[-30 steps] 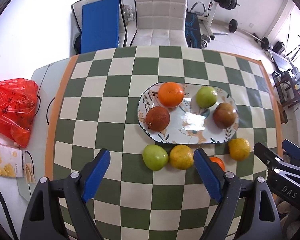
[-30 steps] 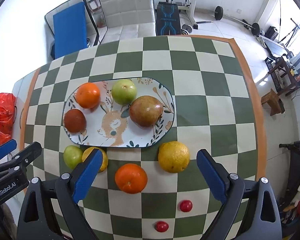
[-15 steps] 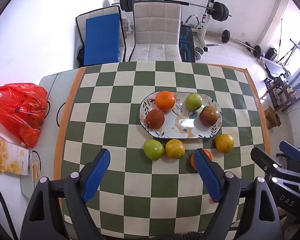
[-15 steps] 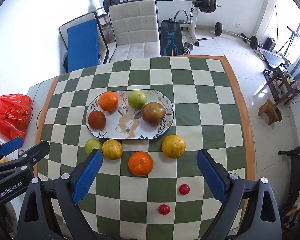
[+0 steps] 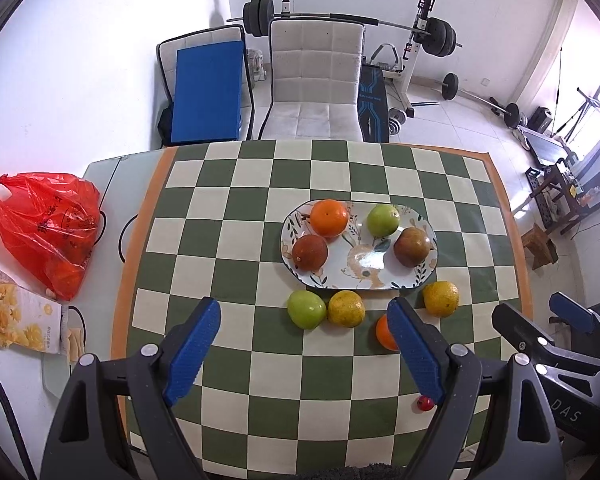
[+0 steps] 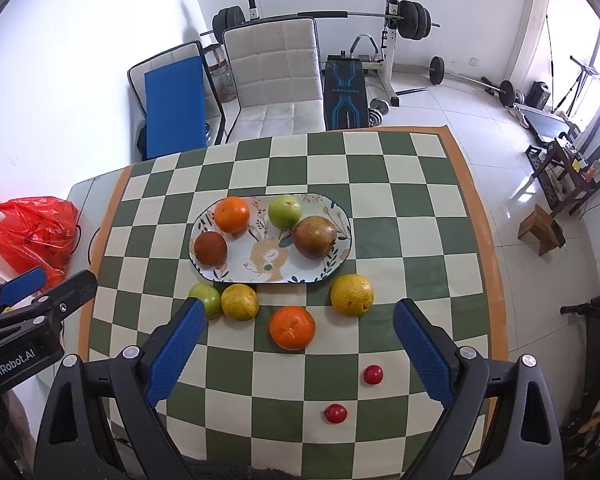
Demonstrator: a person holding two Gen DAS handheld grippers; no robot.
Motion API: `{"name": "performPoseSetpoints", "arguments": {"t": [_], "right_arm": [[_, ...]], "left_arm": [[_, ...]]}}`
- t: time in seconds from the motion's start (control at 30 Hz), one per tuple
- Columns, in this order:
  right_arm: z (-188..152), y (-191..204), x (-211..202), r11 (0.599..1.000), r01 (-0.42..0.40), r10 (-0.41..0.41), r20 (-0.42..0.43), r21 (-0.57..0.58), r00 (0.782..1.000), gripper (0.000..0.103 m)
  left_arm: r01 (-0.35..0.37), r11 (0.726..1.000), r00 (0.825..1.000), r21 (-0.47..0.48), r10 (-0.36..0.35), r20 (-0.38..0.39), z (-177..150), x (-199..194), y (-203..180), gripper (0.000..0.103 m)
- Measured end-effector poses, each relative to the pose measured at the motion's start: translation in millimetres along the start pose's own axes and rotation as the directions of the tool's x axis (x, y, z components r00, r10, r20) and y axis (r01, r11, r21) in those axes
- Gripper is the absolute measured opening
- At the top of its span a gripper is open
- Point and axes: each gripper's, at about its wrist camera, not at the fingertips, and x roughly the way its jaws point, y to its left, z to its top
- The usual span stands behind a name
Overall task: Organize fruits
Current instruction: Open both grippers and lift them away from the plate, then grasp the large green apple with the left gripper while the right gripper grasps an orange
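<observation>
Both hand-held grippers risen, "GenRobot.AI" (image 6: 8, 366), "DAS" (image 5: 566, 414) labels

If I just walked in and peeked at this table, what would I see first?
First you'd see the oval plate in the middle of the green checkered tablecloth, holding four fruits. Nearer, off the plate, a bright orange lies between two yellow citrus fruits. A red plastic bag sits off the cloth's left edge.

Plate (image 6: 342, 216) glossy glazed ceramic; checked cloth (image 6: 380, 248) matt; bag (image 5: 44, 224) thin shiny plastic; fingers (image 6: 176, 344) dimpled blue rubber; chair (image 6: 276, 64) quilted upholstery.
</observation>
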Motion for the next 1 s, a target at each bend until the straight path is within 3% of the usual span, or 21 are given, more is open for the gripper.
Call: {"name": "performPoseSetpoints", "arguments": {"t": [0.17, 0.23, 0.33, 0.5, 0.57, 0.6, 0.73, 0.83, 0.9, 1.0], "right_arm": [[4.7, -5.1, 23.3, 0.999, -0.027, 0.028, -0.044, 0.03, 0.999, 0.097], [5.2, -10.0, 39.9, 0.998, -0.035, 0.038, -0.075, 0.046, 0.996, 0.097], [5.1, -16.4, 70.3, 0.997, -0.044, 0.053, -0.132, 0.07, 0.99, 0.097], [-3.0, -23.0, 132.8, 0.992, -0.073, 0.096, -0.24, 0.105, 0.966, 0.097], [-8.0, -21.4, 158.6, 0.992, -0.079, 0.103, -0.278, 0.098, 0.955, 0.097], [-11.4, -20.5, 172.8, 0.992, -0.08, 0.105, -0.301, 0.095, 0.948, 0.097], [-25.4, -14.7, 214.4, 0.994, -0.073, 0.095, -0.357, 0.076, 0.929, 0.097], [-35.5, -13.4, 237.1, 0.995, -0.069, 0.093, -0.392, 0.076, 0.915, 0.082], [-40.4, -12.3, 245.4, 0.996, -0.056, 0.079, -0.403, 0.069, 0.912, 0.081], [-45.5, -11.8, 254.6, 0.997, -0.046, 0.069, -0.419, 0.063, 0.906, 0.081]], "left_arm": [[-0.019, 0.999, 0.999, -0.029, 0.018, -0.04, 6.3, 23.7, 9.3, 0.086], [-0.04, 0.999, 0.997, -0.026, 0.038, -0.073, 8.2, 39.2, 12.7, 0.1], [-0.069, 0.997, 0.99, -0.03, 0.065, -0.127, 8.2, 66.7, 20.1, 0.1], [-0.055, 0.997, 0.972, -0.047, 0.042, -0.231, 3.0, 117.3, 29.5, 0.1], [-0.032, 0.996, 0.956, -0.087, 0.005, -0.294, 0.0, 140.2, 35.4, 0.1], [-0.002, 0.992, 0.94, -0.129, -0.043, -0.34, -2.6, 155.6, 39.3, 0.1], [0.058, 0.95, 0.888, -0.307, -0.19, -0.419, -12.7, 198.1, 51.9, 0.1], [0.073, 0.914, 0.849, -0.399, -0.267, -0.456, -21.8, 225.3, 55.3, 0.097], [0.078, 0.898, 0.834, -0.434, -0.297, -0.466, -26.4, 237.2, 54.5, 0.096], [0.089, 0.884, 0.825, -0.458, -0.323, -0.463, -28.7, 248.9, 51.3, 0.095]]}}
